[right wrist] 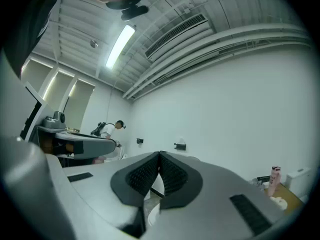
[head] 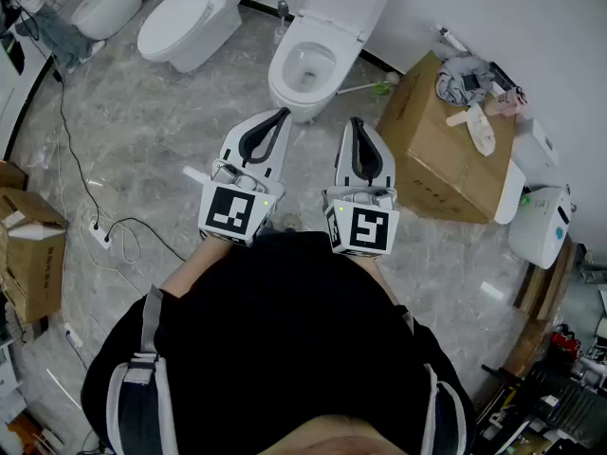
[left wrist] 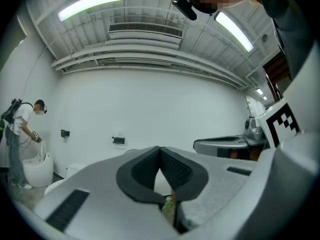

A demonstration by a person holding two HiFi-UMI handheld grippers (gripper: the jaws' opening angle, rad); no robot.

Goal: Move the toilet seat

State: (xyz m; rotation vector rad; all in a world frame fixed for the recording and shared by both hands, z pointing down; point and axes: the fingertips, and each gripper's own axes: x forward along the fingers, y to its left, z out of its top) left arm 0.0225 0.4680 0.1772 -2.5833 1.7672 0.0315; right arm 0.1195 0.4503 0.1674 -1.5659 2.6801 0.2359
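We read no words, brands or numbers; the left gripper [head: 281,114] and right gripper [head: 356,121] bear only patterned square markers [head: 232,209] behind their jaws.

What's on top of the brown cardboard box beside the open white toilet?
On the brown cardboard box: a crumpled grey cloth bundle and a pale beige elongated piece near its wall-side edge. Anything under the cloth is covered.

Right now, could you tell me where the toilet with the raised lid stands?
In the head view, the toilet stands top centre by the wall, between a closed toilet on its left and a cardboard box on its right.
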